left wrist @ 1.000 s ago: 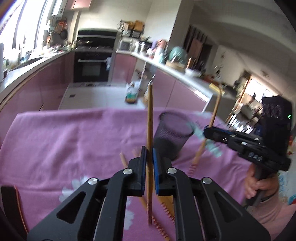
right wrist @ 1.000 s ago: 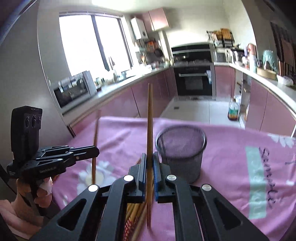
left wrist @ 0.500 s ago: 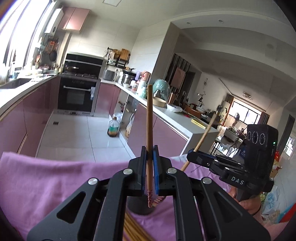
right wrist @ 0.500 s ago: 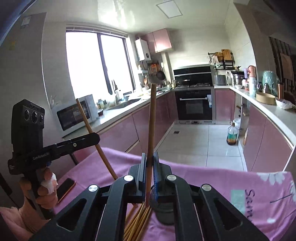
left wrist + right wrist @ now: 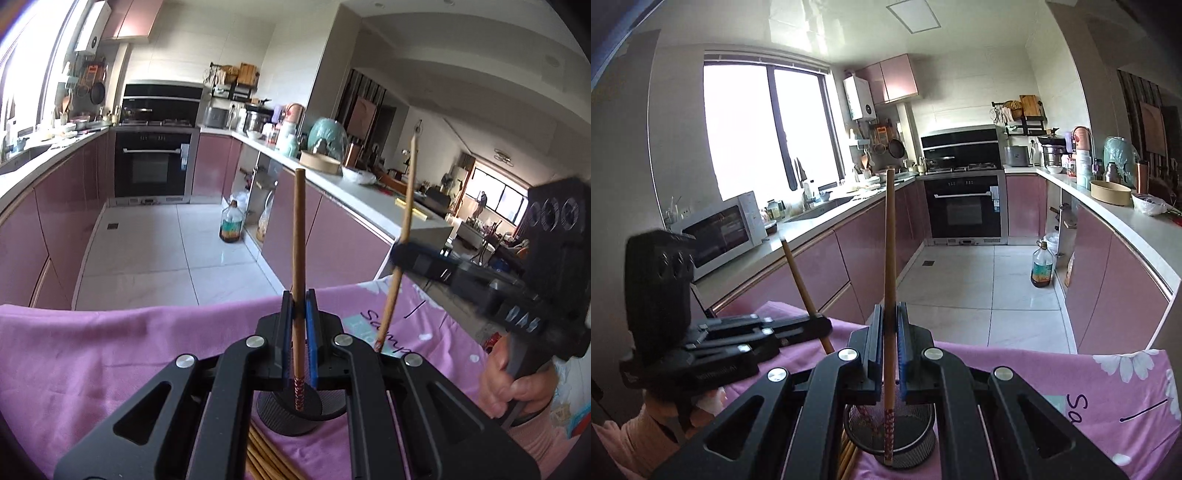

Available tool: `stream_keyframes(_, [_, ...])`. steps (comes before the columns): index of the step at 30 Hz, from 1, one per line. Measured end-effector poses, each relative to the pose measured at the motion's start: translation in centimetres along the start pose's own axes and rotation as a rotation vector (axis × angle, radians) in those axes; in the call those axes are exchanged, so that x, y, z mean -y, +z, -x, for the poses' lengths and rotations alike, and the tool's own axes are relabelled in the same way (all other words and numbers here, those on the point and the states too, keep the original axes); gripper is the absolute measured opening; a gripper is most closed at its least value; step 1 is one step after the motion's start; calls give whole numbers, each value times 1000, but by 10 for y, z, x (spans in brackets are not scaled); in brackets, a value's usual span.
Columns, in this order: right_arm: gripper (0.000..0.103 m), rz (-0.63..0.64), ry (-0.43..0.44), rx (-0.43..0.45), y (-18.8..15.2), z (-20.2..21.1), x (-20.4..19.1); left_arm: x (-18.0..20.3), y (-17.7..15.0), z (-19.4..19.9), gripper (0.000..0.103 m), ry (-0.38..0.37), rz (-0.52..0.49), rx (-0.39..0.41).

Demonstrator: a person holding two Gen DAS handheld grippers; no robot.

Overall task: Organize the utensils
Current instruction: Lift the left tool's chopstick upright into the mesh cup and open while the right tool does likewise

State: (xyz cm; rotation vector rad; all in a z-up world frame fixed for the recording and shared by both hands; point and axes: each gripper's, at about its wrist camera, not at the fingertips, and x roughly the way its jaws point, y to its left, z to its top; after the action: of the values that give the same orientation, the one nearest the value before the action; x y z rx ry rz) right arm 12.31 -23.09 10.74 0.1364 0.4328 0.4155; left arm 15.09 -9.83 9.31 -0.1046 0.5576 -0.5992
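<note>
The left gripper (image 5: pixel 299 334) is clamped tight on a chopstick (image 5: pixel 297 258) standing upright, its patterned tip hanging just above the black mesh cup (image 5: pixel 291 410). The right gripper (image 5: pixel 890 349) pinches its own chopstick (image 5: pixel 889 280) the same way, tip dipping over that cup's rim. More chopsticks (image 5: pixel 266 458) lie beside the cup on the pink cloth (image 5: pixel 110 354).

A pink tablecloth (image 5: pixel 110 354) carries a black mesh cup (image 5: pixel 908 448) and loose chopsticks (image 5: pixel 266 461).
</note>
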Motion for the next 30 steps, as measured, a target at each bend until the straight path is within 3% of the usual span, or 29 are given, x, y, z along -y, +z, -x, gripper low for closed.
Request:
stream_keyframes(5, [5,3,-8,11,8,-3,2,-7,-10,-14,7,0,-8,-36])
stream_keyframes(18, [5,-31,-20,-297,-28,-77,15,-28,-16,-58,7,9,-36,-126])
stream_keyframes(27, [9,-59,-48,-308,-34,-93,10,-41,-19,-81,9,38,-28,-154])
stream_keyframes(30, [13,-66,-47,-293,-37,-92,9,-41,-21,-79,15,66,-40,-141])
